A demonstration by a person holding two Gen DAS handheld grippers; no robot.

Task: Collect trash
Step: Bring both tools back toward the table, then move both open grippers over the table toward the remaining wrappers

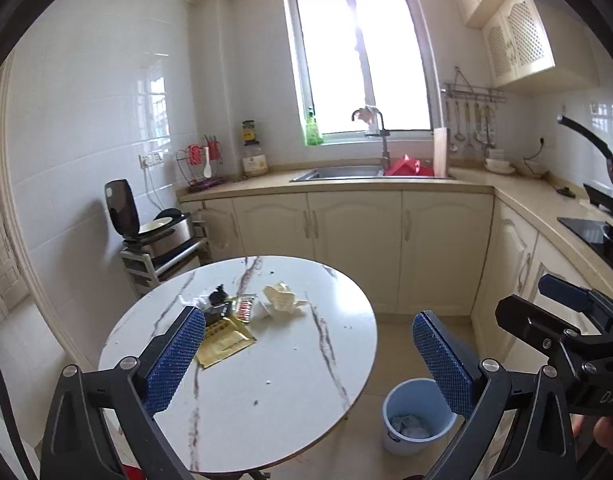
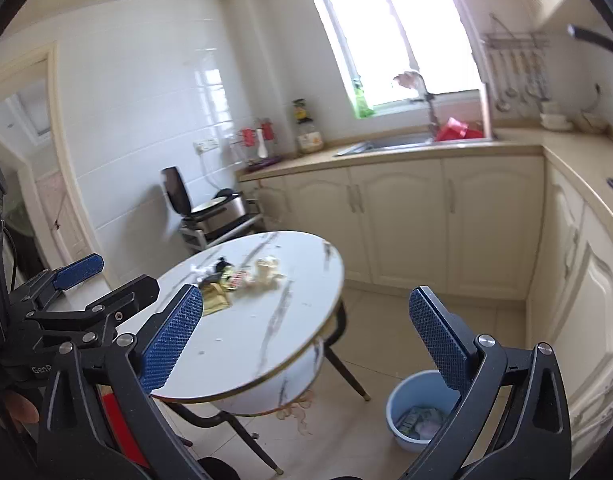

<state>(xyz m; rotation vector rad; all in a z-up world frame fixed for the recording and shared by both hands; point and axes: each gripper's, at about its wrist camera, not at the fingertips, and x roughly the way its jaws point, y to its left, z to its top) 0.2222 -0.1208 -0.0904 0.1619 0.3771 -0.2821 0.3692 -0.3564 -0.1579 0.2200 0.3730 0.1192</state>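
One round marble table (image 1: 266,380) carries one pile of trash (image 1: 242,316): one yellow sachet (image 1: 224,344), one crumpled tissue (image 1: 282,298), several dark and red wrappers. One blue bin (image 1: 416,416) stands on the floor beside it, litter inside. My left gripper (image 1: 308,354) and right gripper (image 2: 306,332) gape fully, holding nothing, touching nothing, well above the tabletop. Behind: sink (image 1: 338,173), cabinets (image 1: 354,236).
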